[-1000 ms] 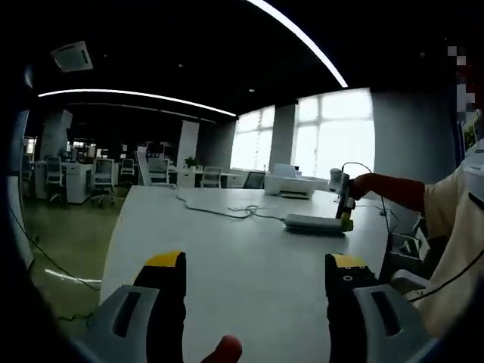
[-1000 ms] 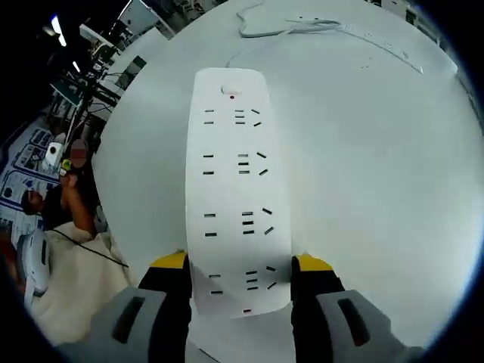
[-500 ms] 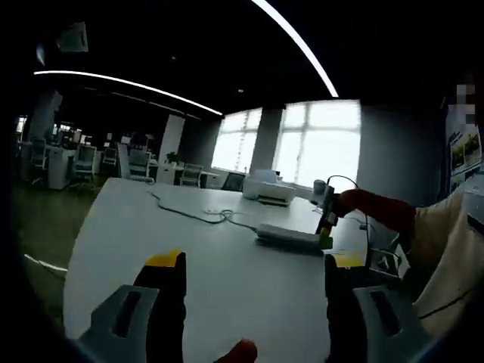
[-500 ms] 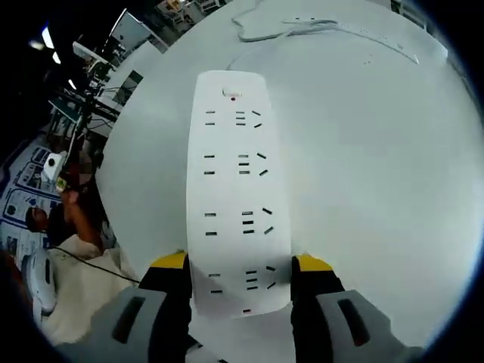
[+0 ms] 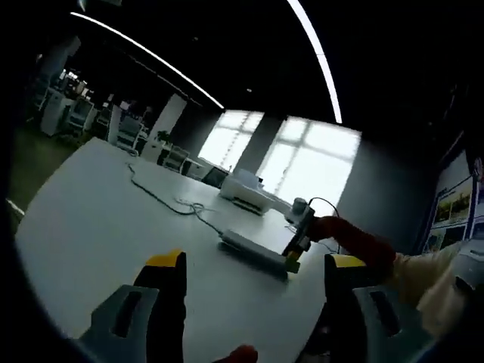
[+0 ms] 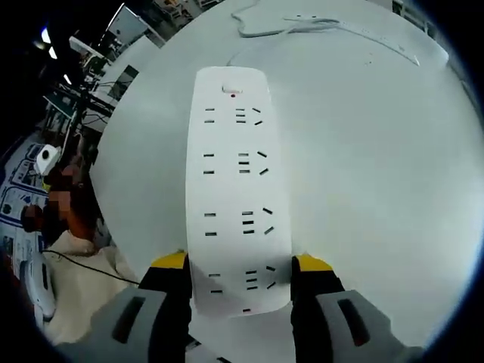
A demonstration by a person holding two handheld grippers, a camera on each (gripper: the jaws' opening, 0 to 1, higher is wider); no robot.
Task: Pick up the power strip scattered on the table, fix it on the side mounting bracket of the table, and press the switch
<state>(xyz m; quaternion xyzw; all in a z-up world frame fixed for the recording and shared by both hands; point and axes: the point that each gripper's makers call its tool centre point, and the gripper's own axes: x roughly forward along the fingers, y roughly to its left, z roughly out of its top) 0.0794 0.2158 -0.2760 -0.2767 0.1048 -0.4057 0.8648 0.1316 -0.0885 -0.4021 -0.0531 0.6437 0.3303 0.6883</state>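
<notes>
The white table (image 6: 378,166) spreads wide under both views. On it in the right gripper view lies the white power strip (image 6: 238,197), its near end clamped between the yellow-tipped jaws of the right gripper (image 6: 240,266); its cable (image 6: 261,30) loops at the far end. In the left gripper view the left gripper (image 5: 255,265) holds nothing, jaws wide apart above the tabletop, and a white printer (image 5: 249,191) sits beyond the strip
</notes>
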